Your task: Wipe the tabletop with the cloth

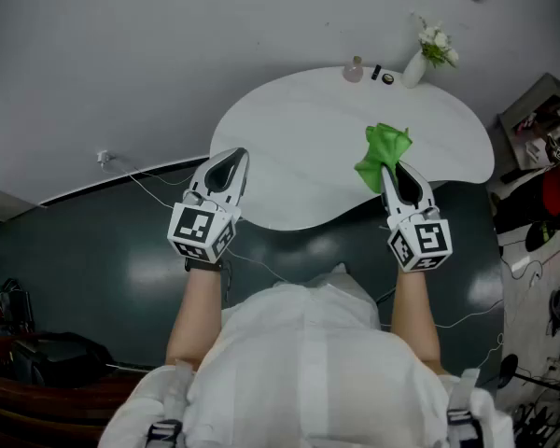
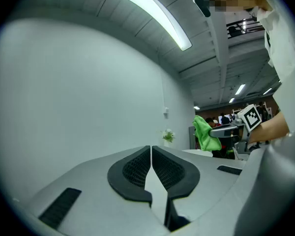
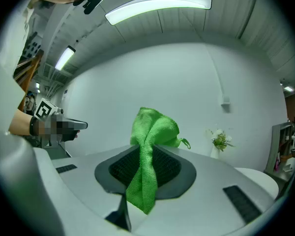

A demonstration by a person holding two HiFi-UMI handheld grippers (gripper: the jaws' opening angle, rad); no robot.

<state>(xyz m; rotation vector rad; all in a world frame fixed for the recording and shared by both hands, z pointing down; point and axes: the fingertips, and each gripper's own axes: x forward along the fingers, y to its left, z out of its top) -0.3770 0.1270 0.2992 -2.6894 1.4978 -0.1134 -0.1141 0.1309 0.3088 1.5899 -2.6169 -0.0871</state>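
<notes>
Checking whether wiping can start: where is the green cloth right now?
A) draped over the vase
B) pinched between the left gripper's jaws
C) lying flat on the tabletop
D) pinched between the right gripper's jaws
D: the green cloth is clamped between the jaws of the right gripper; the left gripper is shut on nothing.

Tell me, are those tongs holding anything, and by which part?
The right tongs pinch the green microfibre cloth at a bunched fold near its middle, with loose cloth on both sides of the grip. The left tongs are shut and empty.
</notes>
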